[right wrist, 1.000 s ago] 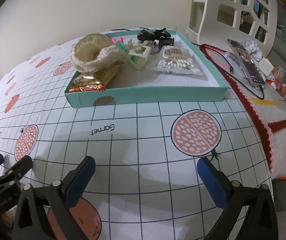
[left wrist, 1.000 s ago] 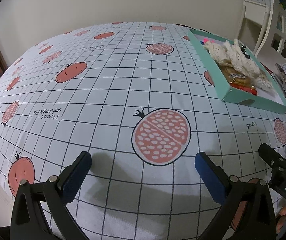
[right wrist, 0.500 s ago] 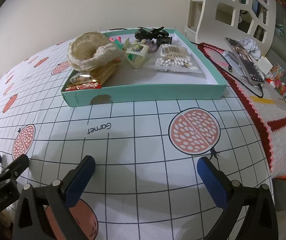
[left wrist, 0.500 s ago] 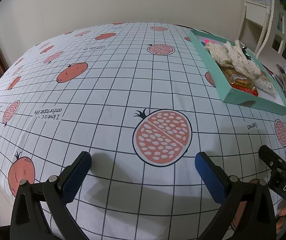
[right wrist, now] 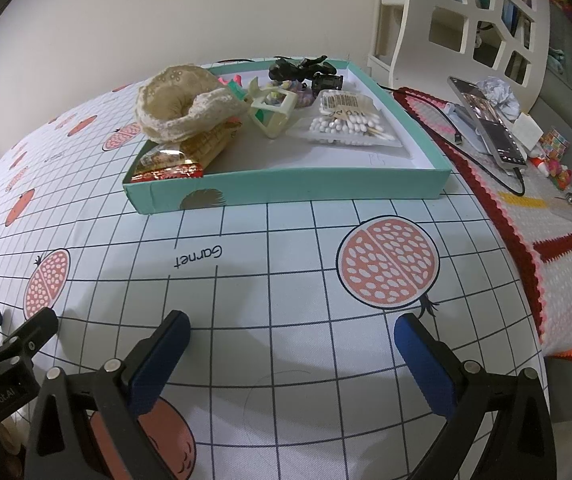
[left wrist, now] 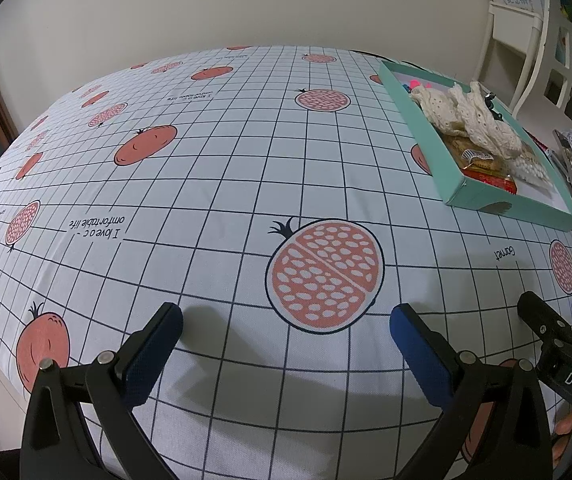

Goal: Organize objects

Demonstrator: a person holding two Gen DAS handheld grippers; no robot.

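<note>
Right wrist view: teal box lies well ahead of spread, empty tongs.

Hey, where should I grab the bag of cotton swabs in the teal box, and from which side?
Probably pinch the near flat edge of the cotton swab bag with the right hand-held gripper, coming over the teal box front wall. That side faces bare box floor; clutter crowds the bag's back and left.

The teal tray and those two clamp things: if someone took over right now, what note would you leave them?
Left hand-held gripper: open, empty, above the tablecloth.
Right hand-held gripper: open, empty, facing the teal tray.
In the tray: lace pouch, snack packets, cotton swabs, small cream frame, dark items at the back.
Nothing is gripped. What to sort next can't be told.
</note>
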